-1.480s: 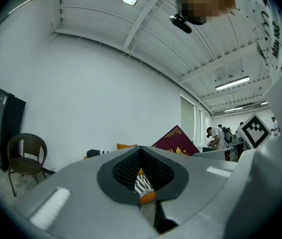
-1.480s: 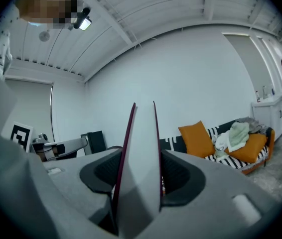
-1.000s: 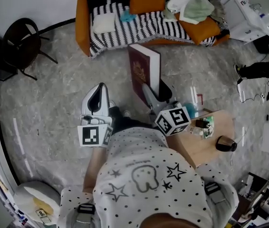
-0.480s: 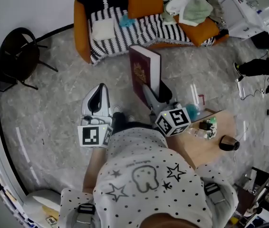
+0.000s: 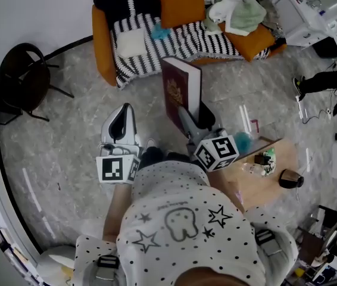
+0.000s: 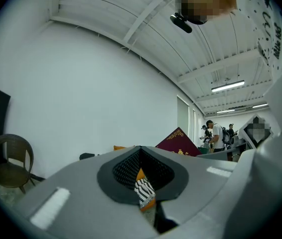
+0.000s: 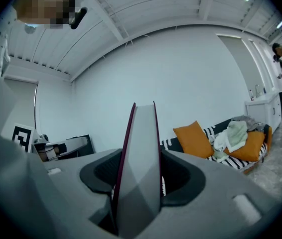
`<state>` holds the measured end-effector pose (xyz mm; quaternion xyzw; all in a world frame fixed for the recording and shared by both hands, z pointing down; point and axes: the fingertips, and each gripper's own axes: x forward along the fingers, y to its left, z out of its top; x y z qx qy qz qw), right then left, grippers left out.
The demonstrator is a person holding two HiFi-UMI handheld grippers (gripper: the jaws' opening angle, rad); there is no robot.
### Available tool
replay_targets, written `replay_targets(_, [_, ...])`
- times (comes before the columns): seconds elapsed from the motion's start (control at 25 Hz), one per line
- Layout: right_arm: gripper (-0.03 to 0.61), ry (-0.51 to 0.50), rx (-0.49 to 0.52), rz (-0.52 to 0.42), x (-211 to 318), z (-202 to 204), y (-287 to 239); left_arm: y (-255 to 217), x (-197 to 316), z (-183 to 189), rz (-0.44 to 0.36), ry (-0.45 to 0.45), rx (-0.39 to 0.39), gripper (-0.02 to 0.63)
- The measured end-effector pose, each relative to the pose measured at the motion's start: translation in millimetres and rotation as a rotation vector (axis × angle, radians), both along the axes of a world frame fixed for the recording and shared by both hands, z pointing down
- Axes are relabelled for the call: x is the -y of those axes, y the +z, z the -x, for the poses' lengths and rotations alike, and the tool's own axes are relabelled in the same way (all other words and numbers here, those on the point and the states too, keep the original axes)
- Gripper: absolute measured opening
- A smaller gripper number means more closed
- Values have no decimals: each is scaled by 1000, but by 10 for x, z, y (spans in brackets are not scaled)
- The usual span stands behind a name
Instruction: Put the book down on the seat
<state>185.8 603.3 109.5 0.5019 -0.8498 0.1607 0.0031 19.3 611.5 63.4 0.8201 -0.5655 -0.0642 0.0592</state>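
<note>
Carrying book (image 5: 180, 91) upright, pinched in right tongs (image 5: 186, 113), over floor, short of sofa (image 5: 180, 37). Left tongs (image 5: 122, 109) pressed together, empty, farther from sofa. Since second ago sofa edged nearer, grip unchanged; seat likely still out of reach.

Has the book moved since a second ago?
Yes. The book has been carried forward toward the sofa: in the head view, the sofa's front edge now sits nearer the book's top.
</note>
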Motion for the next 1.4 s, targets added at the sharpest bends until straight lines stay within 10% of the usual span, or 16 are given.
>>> replay_targets(1.4, [224, -84, 22, 40, 1230, -150, 128, 51, 1141, -170, 6, -72, 20, 2])
